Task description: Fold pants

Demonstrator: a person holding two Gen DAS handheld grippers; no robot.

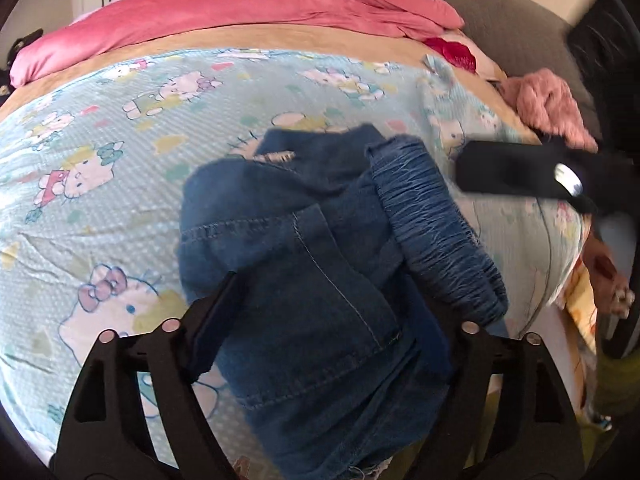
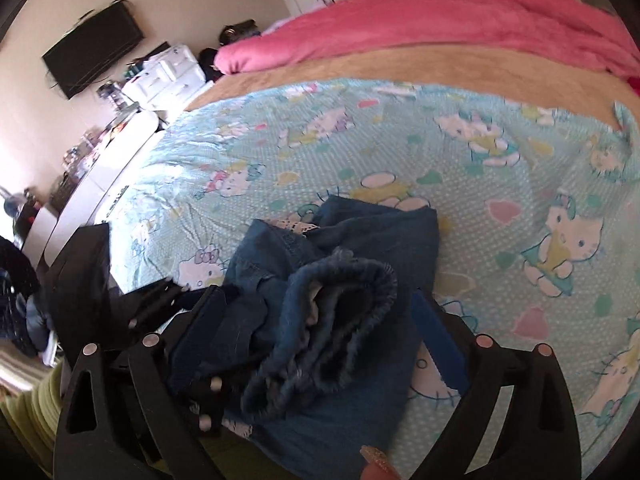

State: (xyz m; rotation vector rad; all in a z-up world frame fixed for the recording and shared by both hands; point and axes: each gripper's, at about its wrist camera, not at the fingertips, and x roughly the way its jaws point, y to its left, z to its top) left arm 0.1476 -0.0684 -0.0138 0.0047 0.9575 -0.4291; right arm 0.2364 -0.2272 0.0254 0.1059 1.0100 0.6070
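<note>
Denim pants, bunched, lie between both wide-open grippers' jaws, left and right.

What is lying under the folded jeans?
The jeans rest on the light blue cartoon-cat sheet. Whatever is beneath the sheet there is covered.

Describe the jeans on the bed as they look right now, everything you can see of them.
The jeans are dark blue denim, bunched into a rough folded heap on the light blue cartoon-cat sheet. A gathered elastic waistband curls up on one side; pale stitched seams and a frayed patch show near the far edge. The left gripper and right gripper each straddle the heap with jaws wide; whether the pads press the cloth cannot be told.
</note>
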